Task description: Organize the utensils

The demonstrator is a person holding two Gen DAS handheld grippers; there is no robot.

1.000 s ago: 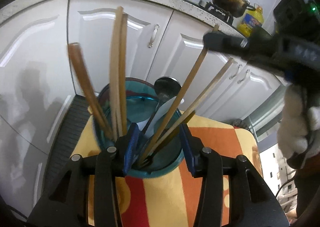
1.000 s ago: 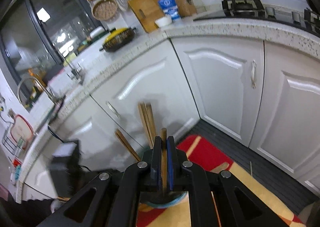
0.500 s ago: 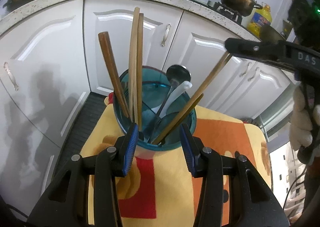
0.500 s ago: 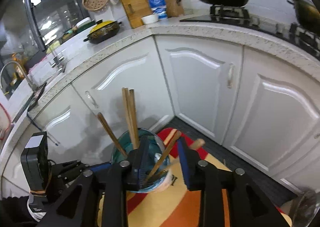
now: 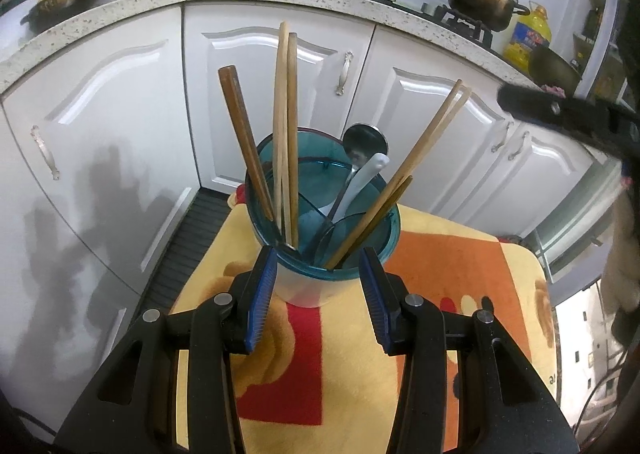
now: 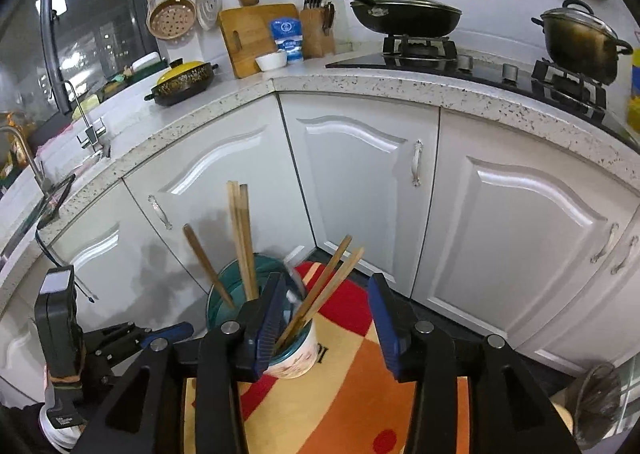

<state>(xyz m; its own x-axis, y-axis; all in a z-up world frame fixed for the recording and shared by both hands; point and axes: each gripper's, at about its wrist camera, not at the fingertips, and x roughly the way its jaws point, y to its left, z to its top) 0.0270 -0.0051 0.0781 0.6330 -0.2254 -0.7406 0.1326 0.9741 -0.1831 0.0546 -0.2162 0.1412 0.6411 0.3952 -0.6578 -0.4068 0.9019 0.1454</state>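
Note:
A teal utensil holder (image 5: 320, 242) stands on a small table with a yellow, orange and red cloth (image 5: 440, 294). It holds several wooden chopsticks (image 5: 286, 126), a dark wooden stick (image 5: 240, 134), a metal spoon (image 5: 366, 140) and a white spoon (image 5: 370, 174). My left gripper (image 5: 320, 302) is open and empty, its jaws on either side of the holder's near rim, a little back from it. My right gripper (image 6: 326, 326) is open and empty above the holder (image 6: 296, 350). A leaning chopstick pair (image 6: 324, 286) stands free between its jaws.
White kitchen cabinets (image 6: 360, 174) curve behind the table under a speckled counter (image 6: 360, 82). A pan (image 6: 404, 16) and a pot (image 6: 580, 42) sit on the stove. The left gripper's body (image 6: 60, 334) shows at the right wrist view's lower left.
My right gripper opened and let go of the chopsticks, which now lean in the holder, then drew back and up. My left gripper backed away from the holder, still open.

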